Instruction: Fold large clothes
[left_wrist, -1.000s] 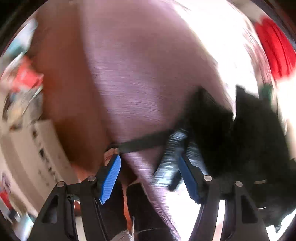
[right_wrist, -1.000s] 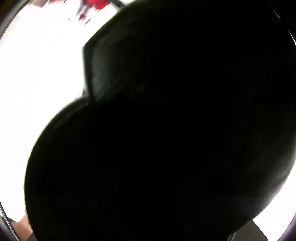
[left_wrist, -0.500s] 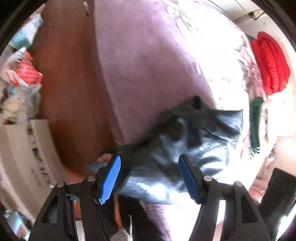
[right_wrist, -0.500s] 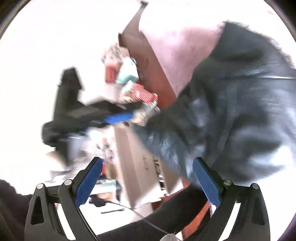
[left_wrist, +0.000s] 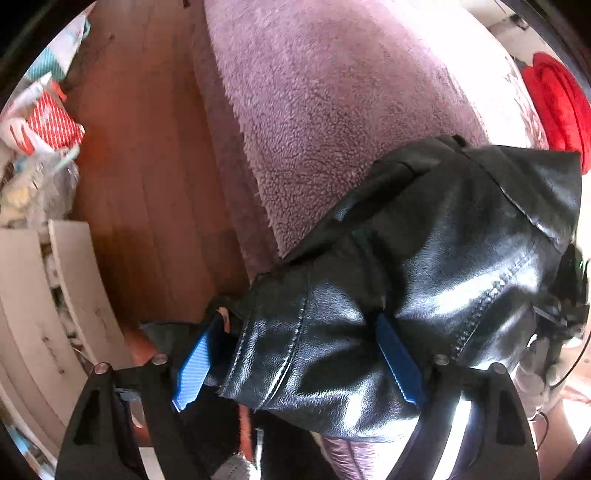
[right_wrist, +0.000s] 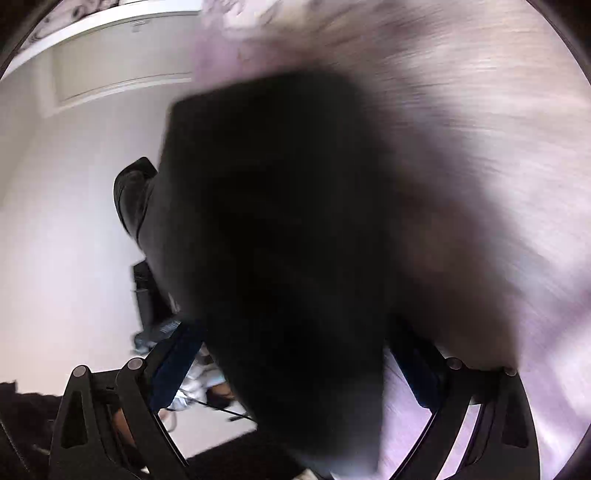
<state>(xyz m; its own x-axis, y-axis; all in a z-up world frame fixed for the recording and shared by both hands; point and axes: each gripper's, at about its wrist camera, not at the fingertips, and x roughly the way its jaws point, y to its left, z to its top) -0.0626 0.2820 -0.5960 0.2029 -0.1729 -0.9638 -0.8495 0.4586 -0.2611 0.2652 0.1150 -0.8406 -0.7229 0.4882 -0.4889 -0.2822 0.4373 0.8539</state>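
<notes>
Two grippers are on one garment, so I judge this as the carrying or laying-out step, before any real fold is made. My left gripper (left_wrist: 299, 362) has its blue pads (left_wrist: 192, 365) spread wide, with a bulky fold of the black leather jacket (left_wrist: 424, 266) bunched between them; the leather fills the gap, but I cannot tell if the pads truly bite it or only cradle it. The jacket lies partly on the purple fleece blanket (left_wrist: 332, 96), its near end hanging over the edge toward the wooden floor (left_wrist: 147, 177). My right gripper (right_wrist: 291, 373) is also spread, with dark jacket material (right_wrist: 280, 229) filling the gap in a blurred view; whether it grips I cannot tell. Next I would need the jacket spread flat on the blanket.
</notes>
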